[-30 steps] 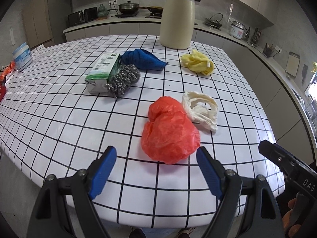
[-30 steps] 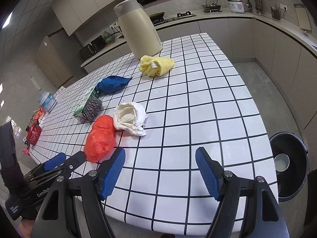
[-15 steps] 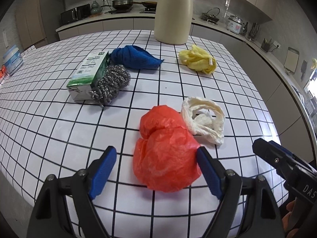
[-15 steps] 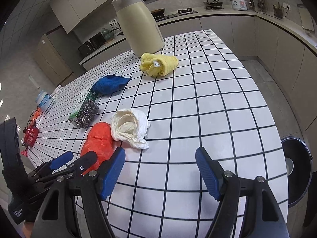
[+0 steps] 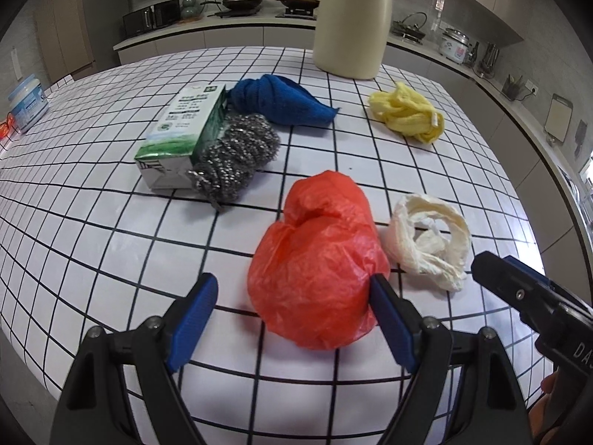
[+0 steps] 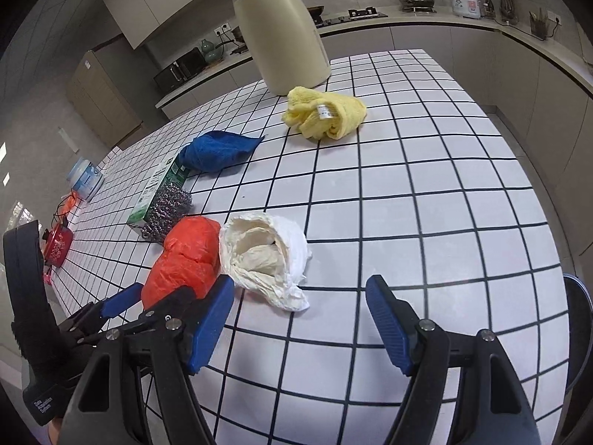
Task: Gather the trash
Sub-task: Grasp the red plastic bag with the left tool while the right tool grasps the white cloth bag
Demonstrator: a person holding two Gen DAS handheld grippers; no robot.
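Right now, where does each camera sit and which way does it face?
Left wrist: on the left hand-held gripper, angled down at the red bag; its fingers show, open.
Right wrist: on the right hand-held gripper, angled down at the white bag; its fingers show, open.
Shared: both bags, checked table, each other's gripper.

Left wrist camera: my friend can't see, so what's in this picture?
An open left gripper reaches around a crumpled red plastic bag on a checked table. A white bag lies beside it; a steel scrubber, carton and cloths sit behind.
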